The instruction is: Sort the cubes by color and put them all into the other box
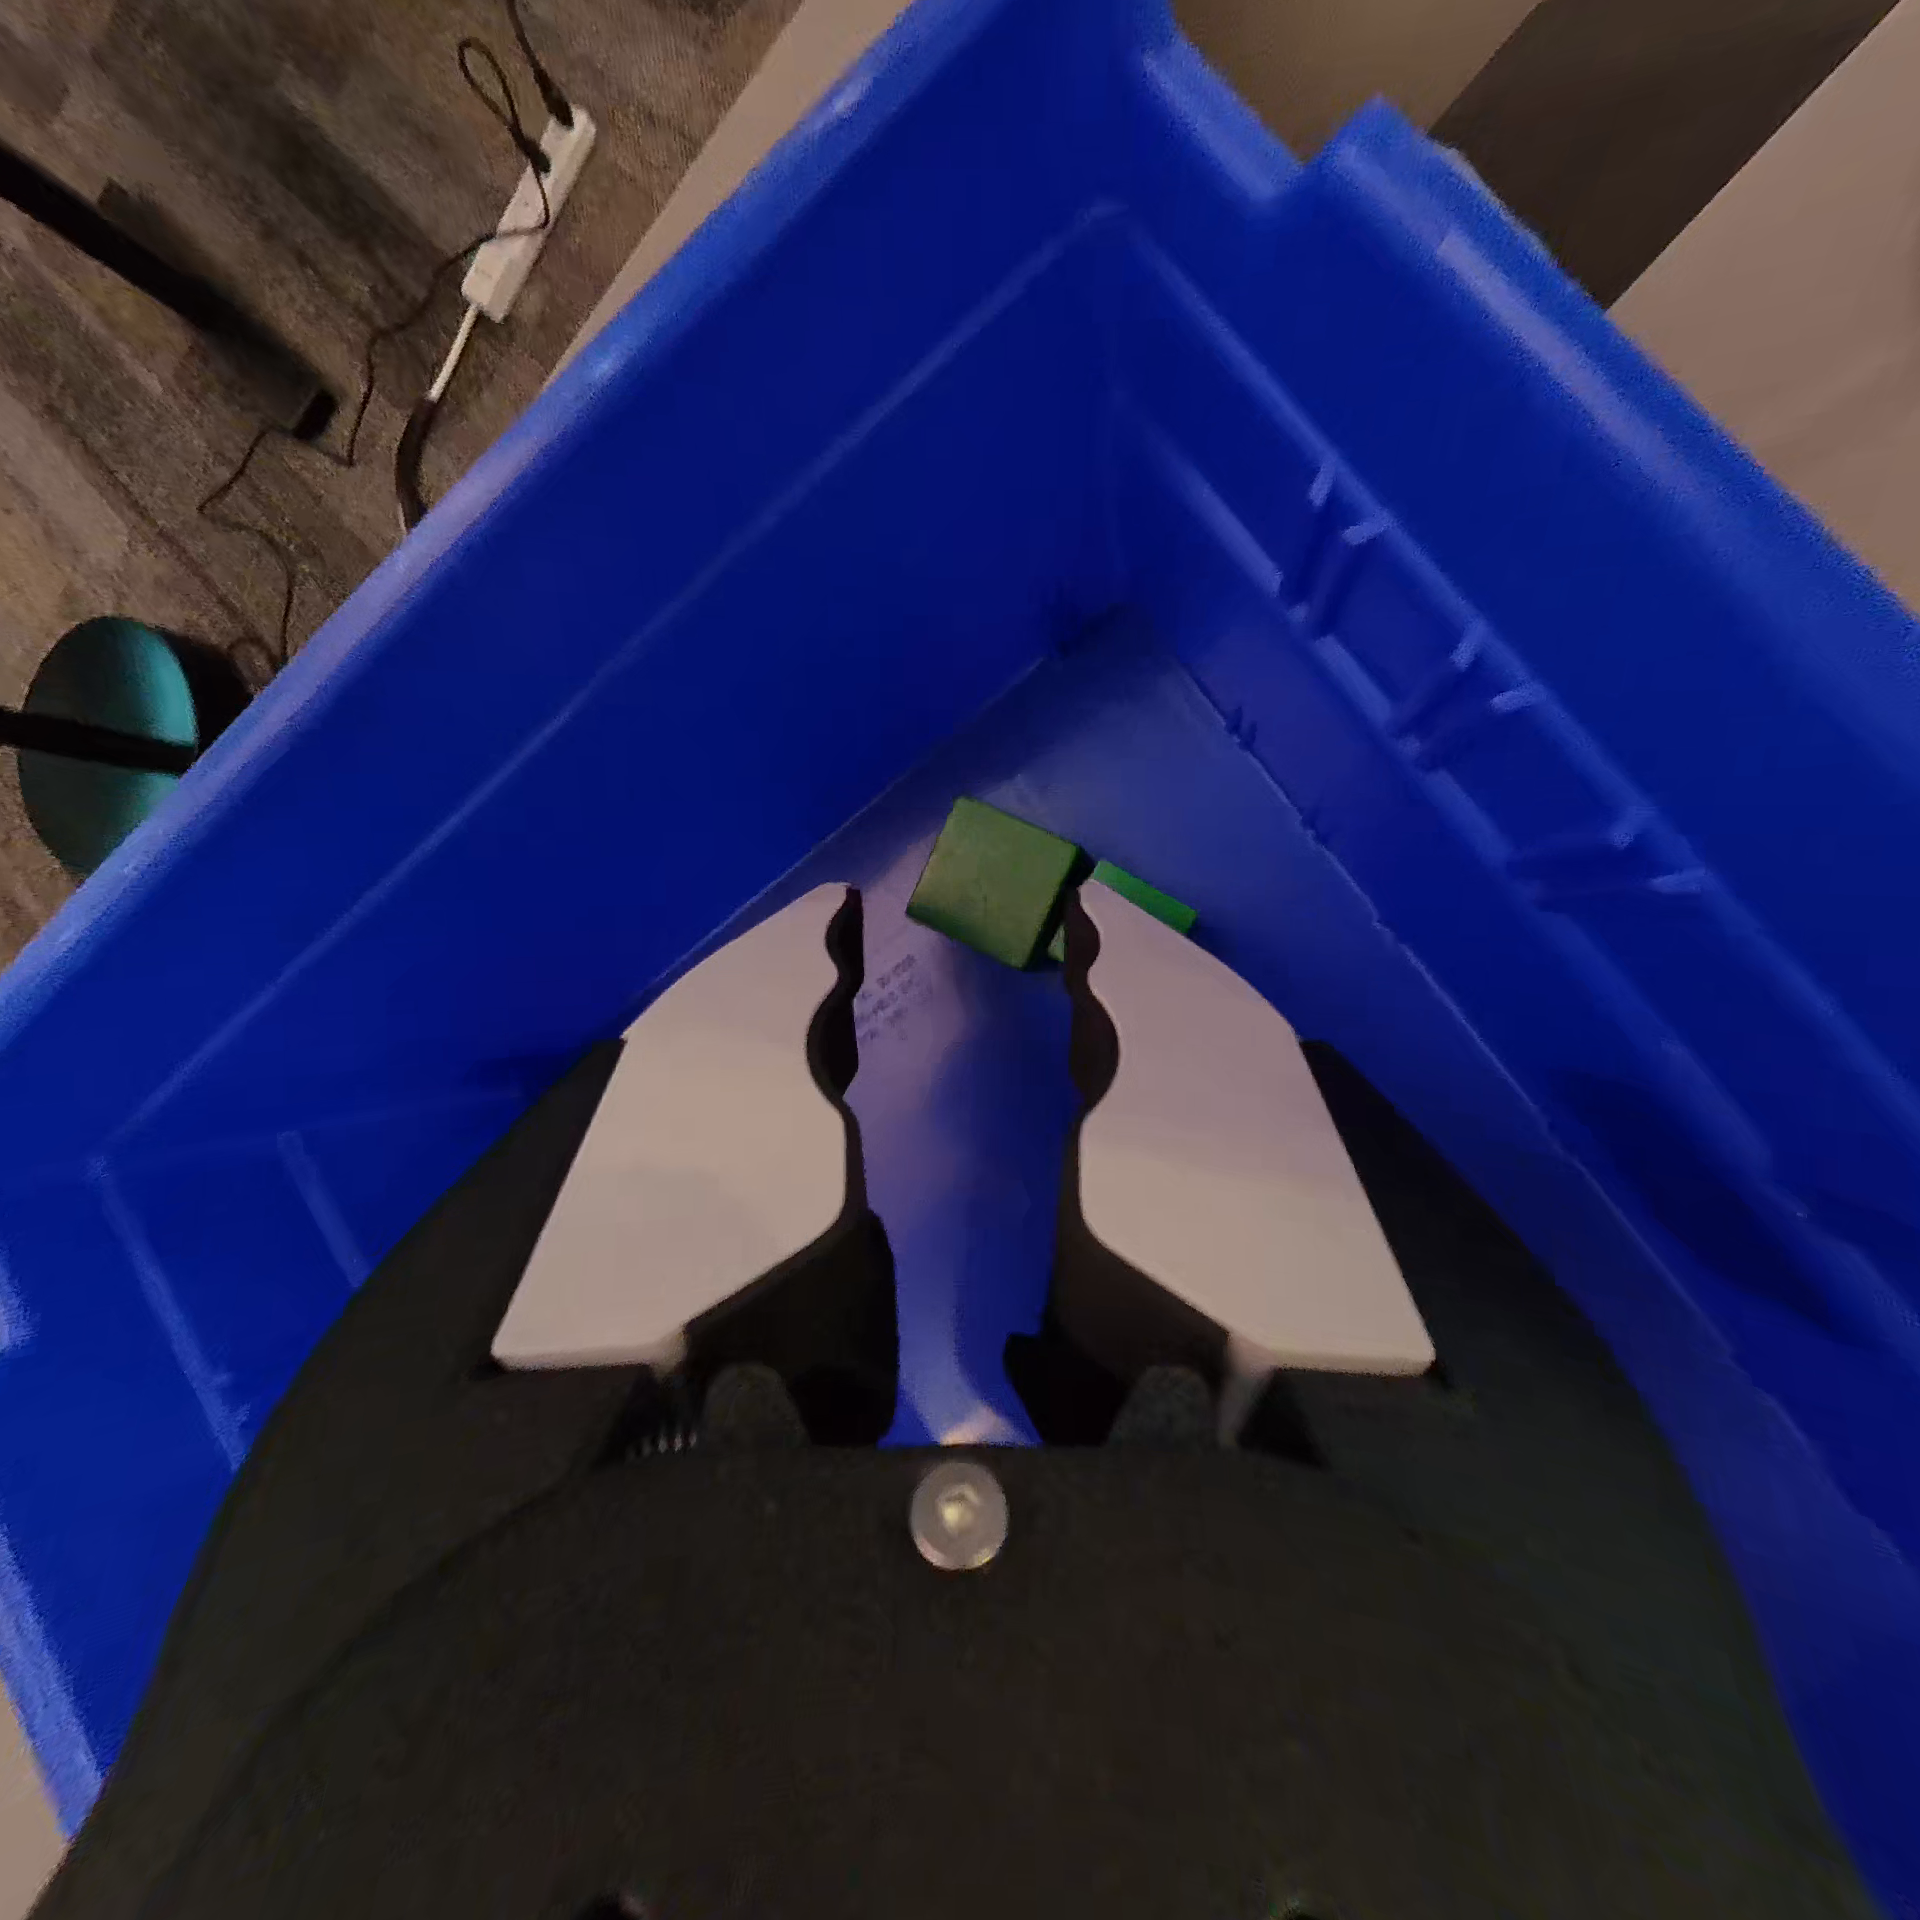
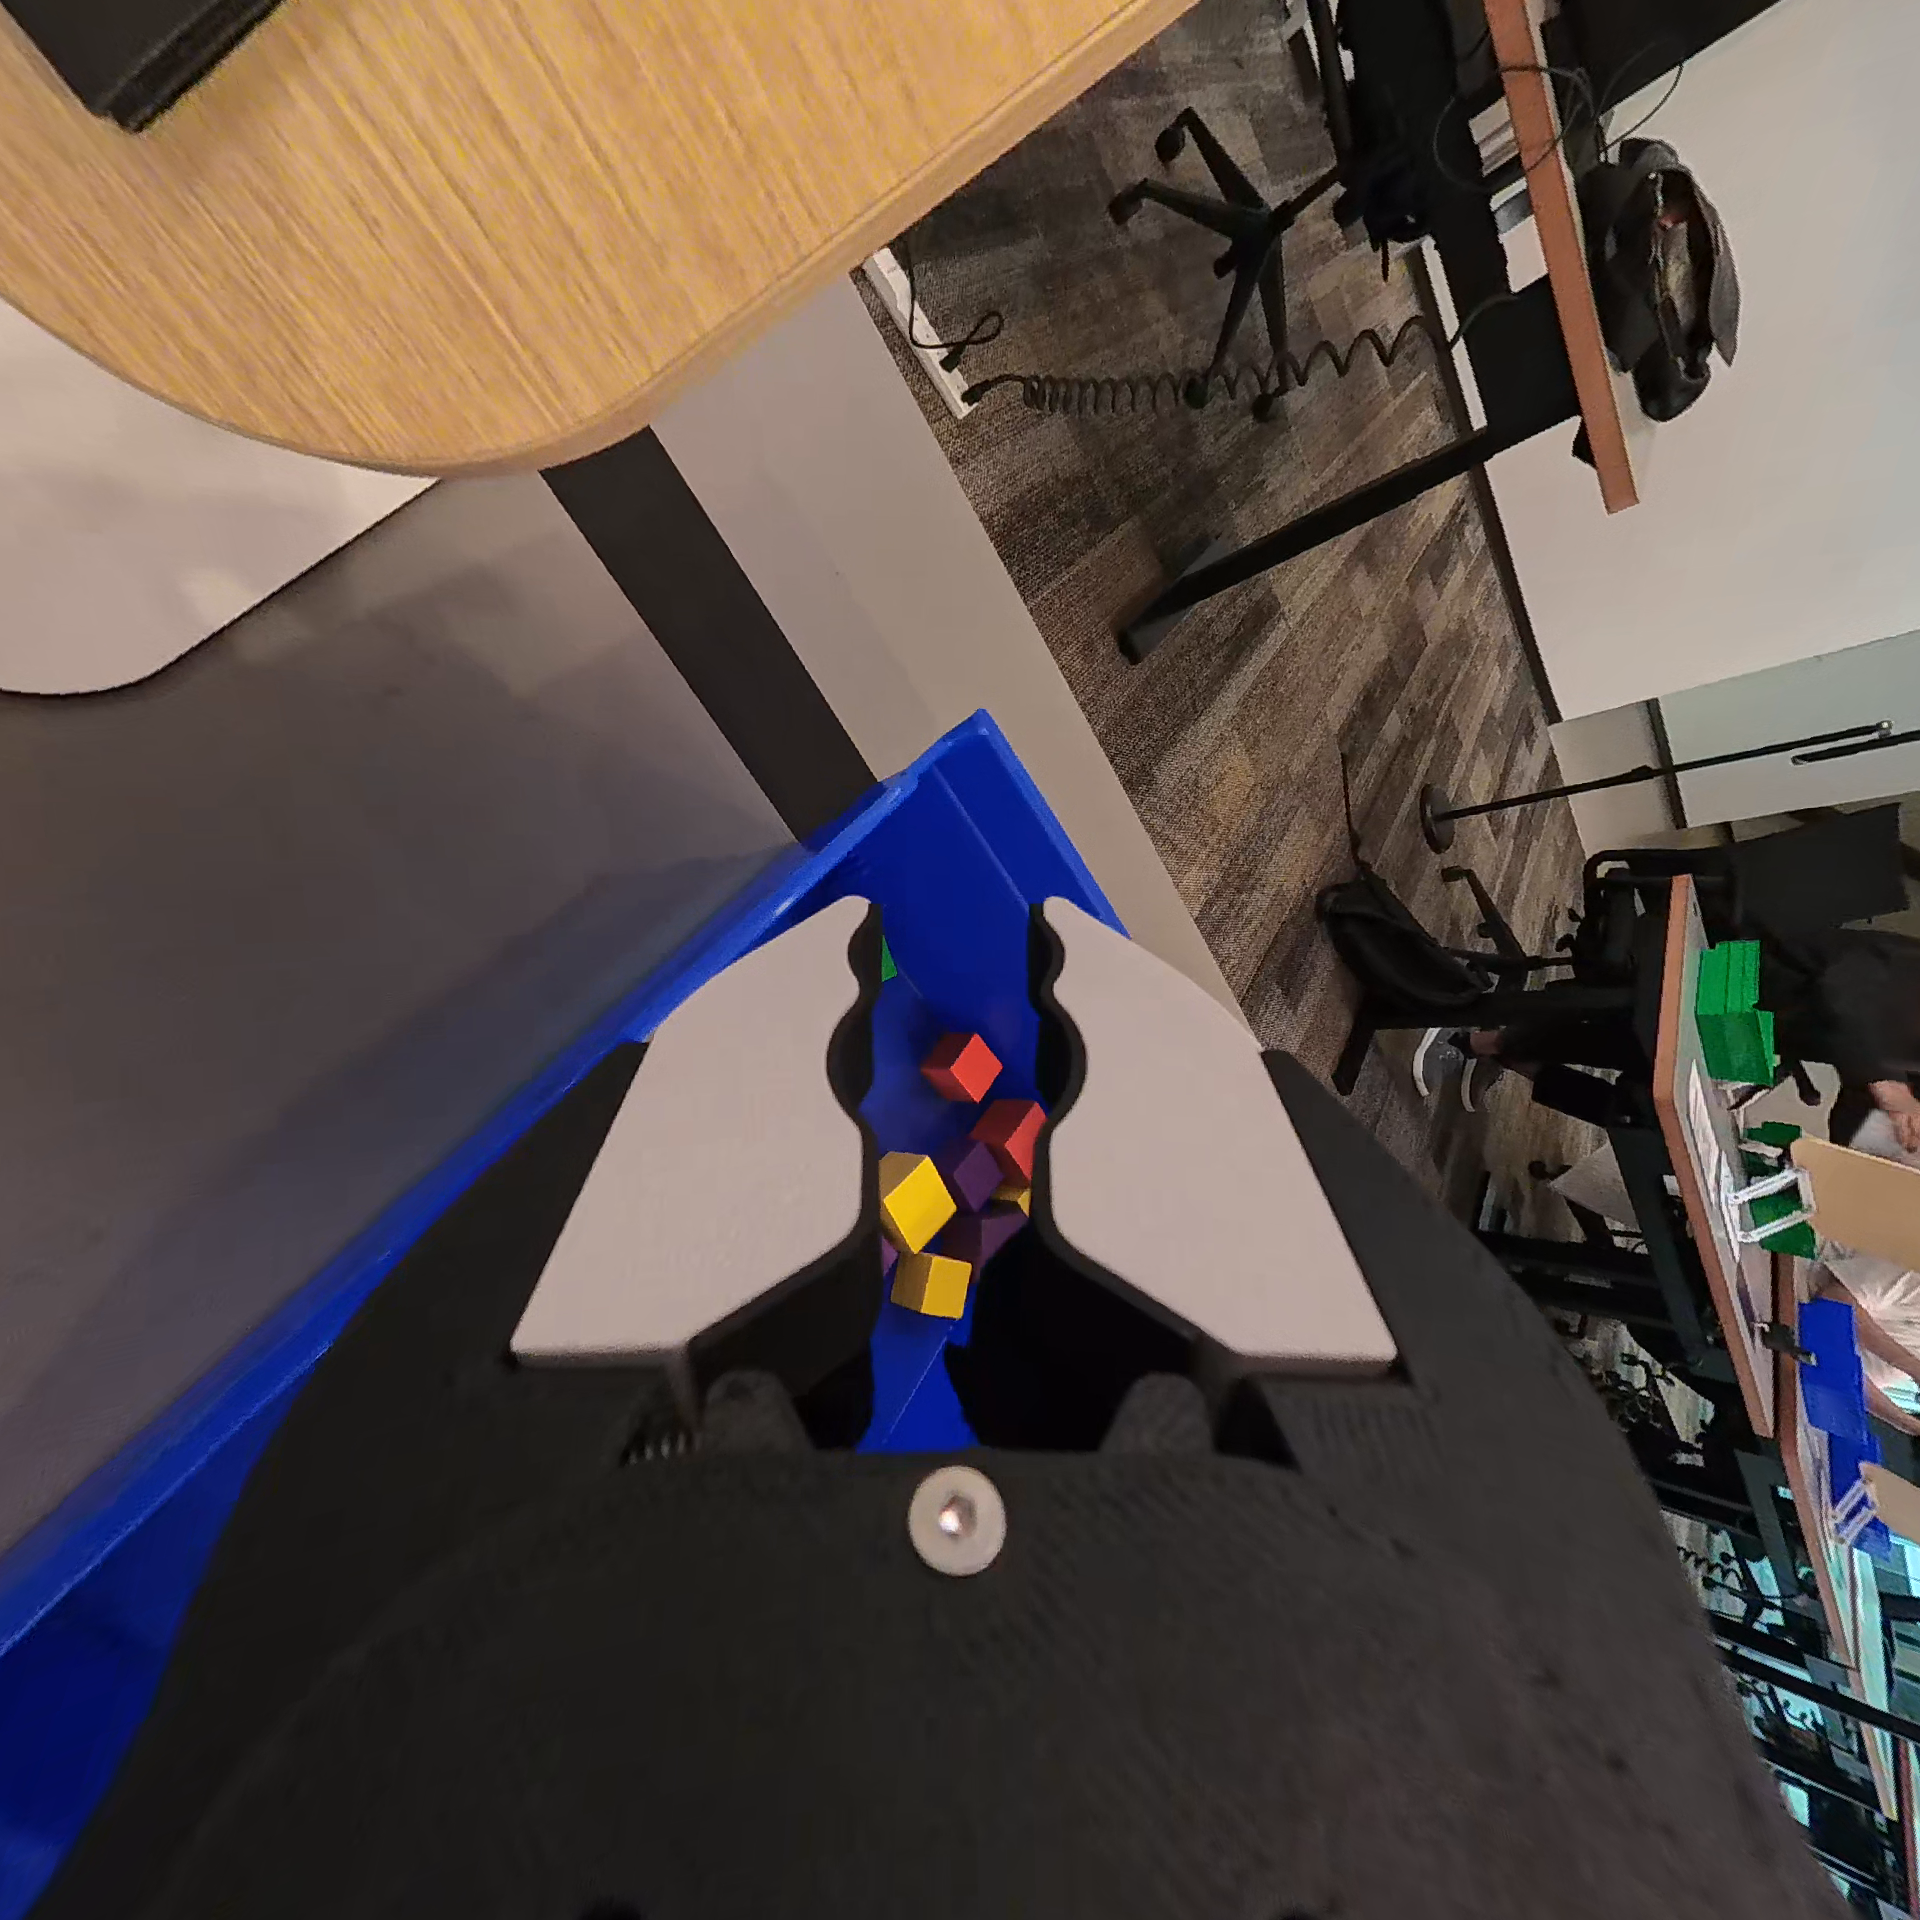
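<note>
In the left wrist view my left gripper is down inside a corner of a blue box. Its jaws stand apart. A green cube sits tilted just beyond the fingertips, close to the right finger and clear of the left one. A second green cube lies behind it against the box wall. In the right wrist view my right gripper is open with nothing between its pads, above another blue box. That box holds red cubes, yellow cubes and purple cubes.
A second blue box rim stands right behind the first. A power strip with cables and a teal stool are on the floor. A wooden tabletop, an office chair and a person at a far desk also show.
</note>
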Motion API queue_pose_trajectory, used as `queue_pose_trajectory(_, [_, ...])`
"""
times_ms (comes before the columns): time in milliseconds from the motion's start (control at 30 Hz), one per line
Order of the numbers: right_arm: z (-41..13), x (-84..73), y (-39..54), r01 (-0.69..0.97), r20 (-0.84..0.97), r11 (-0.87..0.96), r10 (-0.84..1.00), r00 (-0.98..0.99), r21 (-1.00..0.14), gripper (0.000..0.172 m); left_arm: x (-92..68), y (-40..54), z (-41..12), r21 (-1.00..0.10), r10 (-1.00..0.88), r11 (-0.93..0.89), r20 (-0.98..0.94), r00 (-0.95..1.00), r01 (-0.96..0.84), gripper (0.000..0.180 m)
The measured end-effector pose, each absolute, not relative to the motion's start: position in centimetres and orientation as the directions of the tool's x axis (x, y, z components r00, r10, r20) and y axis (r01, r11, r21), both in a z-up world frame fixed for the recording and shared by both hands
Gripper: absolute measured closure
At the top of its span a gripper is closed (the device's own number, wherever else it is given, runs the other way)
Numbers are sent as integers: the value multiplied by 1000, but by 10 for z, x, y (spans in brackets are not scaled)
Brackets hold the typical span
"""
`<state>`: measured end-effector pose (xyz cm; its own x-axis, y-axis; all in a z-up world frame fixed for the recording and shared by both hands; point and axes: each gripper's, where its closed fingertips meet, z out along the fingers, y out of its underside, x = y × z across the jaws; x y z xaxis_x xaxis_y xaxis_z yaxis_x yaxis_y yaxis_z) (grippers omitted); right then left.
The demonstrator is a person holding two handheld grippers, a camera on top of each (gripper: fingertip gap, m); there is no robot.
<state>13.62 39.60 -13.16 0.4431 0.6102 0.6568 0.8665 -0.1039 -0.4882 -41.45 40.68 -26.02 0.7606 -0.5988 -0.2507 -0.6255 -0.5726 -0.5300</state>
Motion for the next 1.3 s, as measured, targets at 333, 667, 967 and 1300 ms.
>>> queue_pose_trajectory(333, [-134,133,395,876,667,-89,613,424,-474,145,-408,413,-284,-528,-584,-650,-115,804,-547,132])
queue_pose_trajectory(667, [-121,129,392,869,689,-46,589,422,-493,145,-424,408,-244,-593,-485,-664,-124,866,-457,151])
queue_pose_trajectory(967, [-30,73,340,739,792,337,437,427,-584,133,-352,346,-23,-971,-600,-204,27,799,-121,152])
queue_pose_trajectory(1300, [-10,-25,253,509,843,675,384,376,-535,118,-108,250,13,-997,-953,-79,71,296,-18,152])
